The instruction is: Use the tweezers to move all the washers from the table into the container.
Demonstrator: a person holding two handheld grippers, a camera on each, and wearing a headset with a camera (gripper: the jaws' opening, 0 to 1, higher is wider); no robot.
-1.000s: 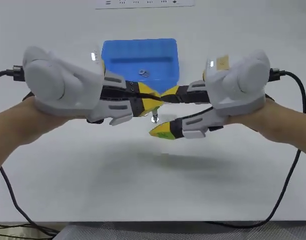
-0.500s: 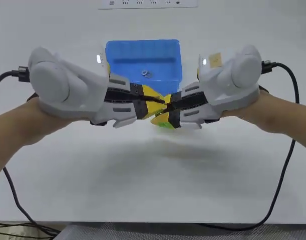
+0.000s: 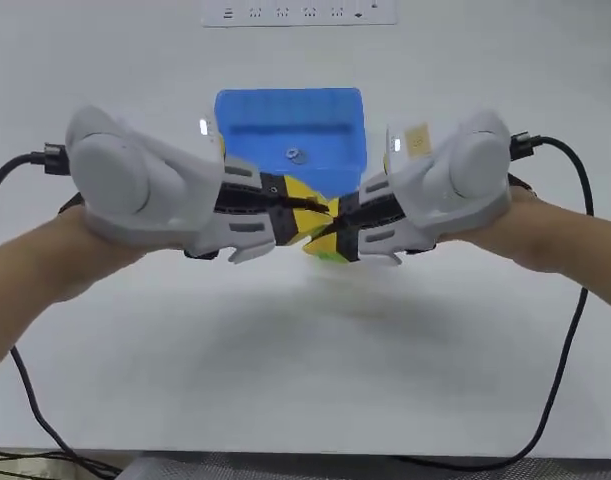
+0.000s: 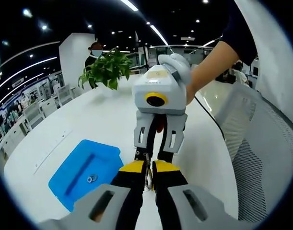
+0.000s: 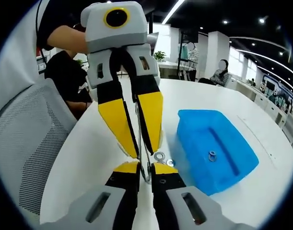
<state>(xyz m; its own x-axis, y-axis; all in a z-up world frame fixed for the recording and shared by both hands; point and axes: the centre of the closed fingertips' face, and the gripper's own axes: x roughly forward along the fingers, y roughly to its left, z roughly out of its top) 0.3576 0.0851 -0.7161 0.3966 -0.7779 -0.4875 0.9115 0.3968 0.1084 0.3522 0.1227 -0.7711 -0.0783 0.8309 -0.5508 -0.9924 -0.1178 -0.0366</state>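
Left claw [image 4: 149, 175] and right claw [image 5: 145, 172] clamped on one tweezers [image 5: 141, 139], two washers [image 5: 159, 156] on table [image 5: 88, 158], one washer [image 5: 212, 155] in blue container [image 5: 232, 158]

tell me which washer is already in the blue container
The lone washer lying on the floor of the blue container; the other two washers sit side by side on the white table just outside it, by the tweezers.

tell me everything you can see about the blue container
The blue container is a shallow, open rectangular tray, plastic by its look, with rounded corners. It sits flat on the white table, just beyond the left gripper and right gripper. Small metal washers lie near its middle; their number is unclear.
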